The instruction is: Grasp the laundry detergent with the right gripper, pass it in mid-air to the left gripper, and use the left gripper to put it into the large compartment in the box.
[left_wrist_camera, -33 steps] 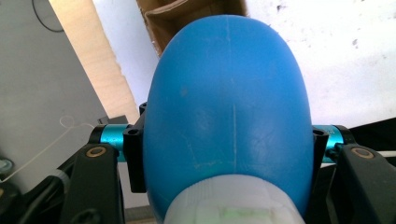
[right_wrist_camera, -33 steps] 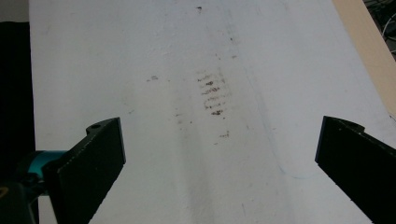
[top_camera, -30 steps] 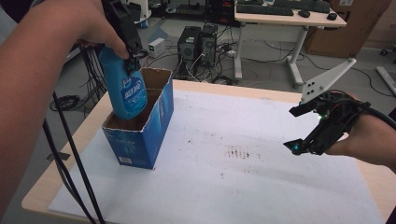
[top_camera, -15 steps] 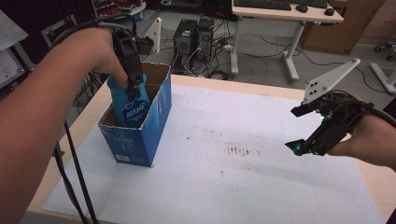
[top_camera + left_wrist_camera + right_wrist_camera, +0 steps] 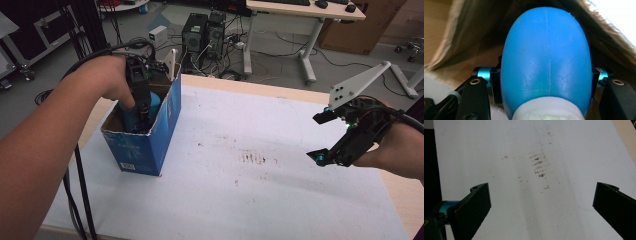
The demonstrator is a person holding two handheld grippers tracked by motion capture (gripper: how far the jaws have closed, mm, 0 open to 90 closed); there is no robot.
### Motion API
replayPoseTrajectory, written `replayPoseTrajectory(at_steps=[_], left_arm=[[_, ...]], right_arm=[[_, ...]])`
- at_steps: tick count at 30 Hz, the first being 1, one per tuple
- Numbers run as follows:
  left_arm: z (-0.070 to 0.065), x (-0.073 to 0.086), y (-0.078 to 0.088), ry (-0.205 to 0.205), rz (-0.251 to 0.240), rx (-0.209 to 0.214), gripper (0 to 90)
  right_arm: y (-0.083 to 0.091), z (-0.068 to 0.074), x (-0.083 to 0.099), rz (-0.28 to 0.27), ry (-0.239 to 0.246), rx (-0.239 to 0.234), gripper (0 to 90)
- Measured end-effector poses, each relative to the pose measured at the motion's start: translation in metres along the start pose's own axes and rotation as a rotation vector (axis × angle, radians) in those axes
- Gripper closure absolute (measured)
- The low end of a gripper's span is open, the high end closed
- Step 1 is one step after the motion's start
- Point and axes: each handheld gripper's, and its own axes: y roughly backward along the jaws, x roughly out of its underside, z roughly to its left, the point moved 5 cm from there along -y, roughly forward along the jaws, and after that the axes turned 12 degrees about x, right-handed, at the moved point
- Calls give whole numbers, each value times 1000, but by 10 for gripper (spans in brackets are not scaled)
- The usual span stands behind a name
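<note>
A blue plastic bottle (image 5: 155, 105) stands upright, mostly down inside the open blue cardboard box (image 5: 145, 150) at the left of the table. My left gripper (image 5: 142, 120) reaches into the box from above and is shut on the bottle. In the left gripper view the bottle's rounded blue body (image 5: 546, 50) sits pinched between both jaws, with the box's brown inner wall (image 5: 461, 30) around it. Above the right side of the table my right gripper (image 5: 320, 138) hovers open and empty. Its two fingers (image 5: 474, 205) stand wide apart over the white sheet.
A white sheet (image 5: 260, 200) covers the wooden table, with a dark smudge (image 5: 257, 159) near its middle. A cable (image 5: 80, 200) hangs off the table's left edge. Computer towers (image 5: 205, 30) and desk legs stand on the floor behind.
My left gripper has gone down with the blue bottle, from above the box's rim to deep inside the box. The right gripper has kept still.
</note>
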Motion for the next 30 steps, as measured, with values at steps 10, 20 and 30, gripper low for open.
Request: replayPoseTrajectory(at_steps=[10,20,30], left_arm=[[4,1,-7,-12,-22,34,380],[1,4,4,14,-29,46,305],[-6,5,25,37,-30,26,241]], right_arm=[[-5,4,0,11,-4,-5,6],[-5,5,-1,10,-2,-6,6],[-2,4,2,7,-11,-15,6]])
